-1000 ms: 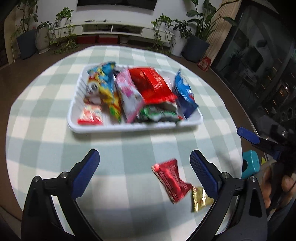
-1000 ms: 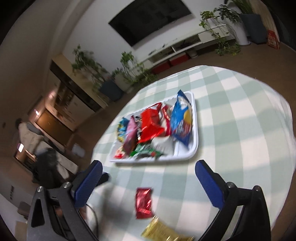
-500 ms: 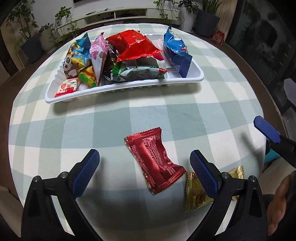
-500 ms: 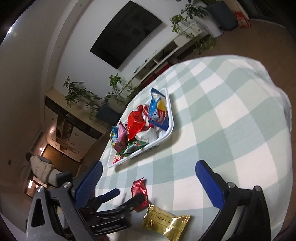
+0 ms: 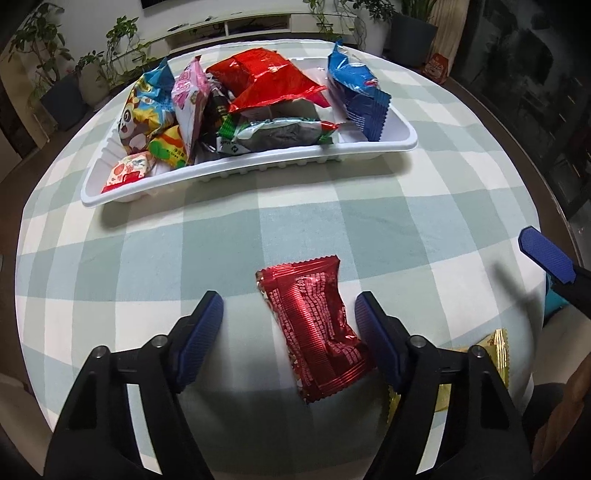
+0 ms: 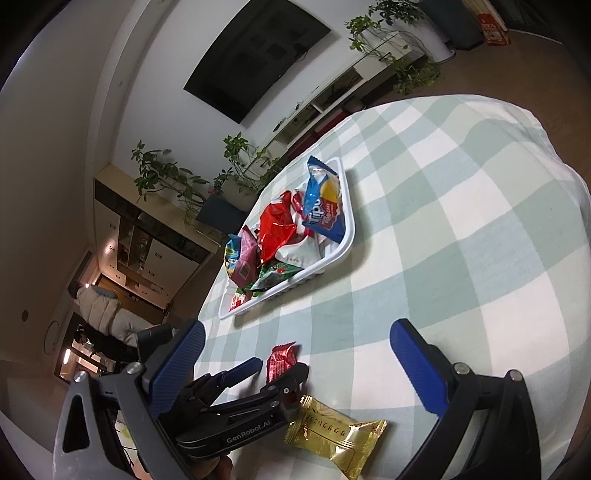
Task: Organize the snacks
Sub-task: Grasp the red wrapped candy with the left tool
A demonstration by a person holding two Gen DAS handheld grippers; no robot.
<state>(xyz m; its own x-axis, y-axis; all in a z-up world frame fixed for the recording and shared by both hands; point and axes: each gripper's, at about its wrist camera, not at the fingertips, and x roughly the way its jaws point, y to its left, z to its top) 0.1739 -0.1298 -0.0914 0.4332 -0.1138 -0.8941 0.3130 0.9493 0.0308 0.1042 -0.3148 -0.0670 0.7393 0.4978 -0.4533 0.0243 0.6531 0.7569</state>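
We see the left gripper (image 5: 286, 317) released, straddling the red snack packet (image 5: 314, 328); right gripper (image 6: 295, 350) released above the gold packet (image 6: 336, 435).

A round table covered by a pale green and white checked cloth (image 6: 461, 206) stands on a brown floor (image 6: 524, 62), in a room with white walls and a large dark screen (image 6: 255, 55) mounted above a long, low white shelf unit (image 5: 236, 27). Potted plants (image 6: 247, 155) line the base of that wall on both sides, some in dark pots and some in white ones. To one side, a tall cabinet with pale doors (image 6: 147, 243) is lit by warm lamps, and on the opposite side dark glass panels (image 5: 532, 74) reflect the room.
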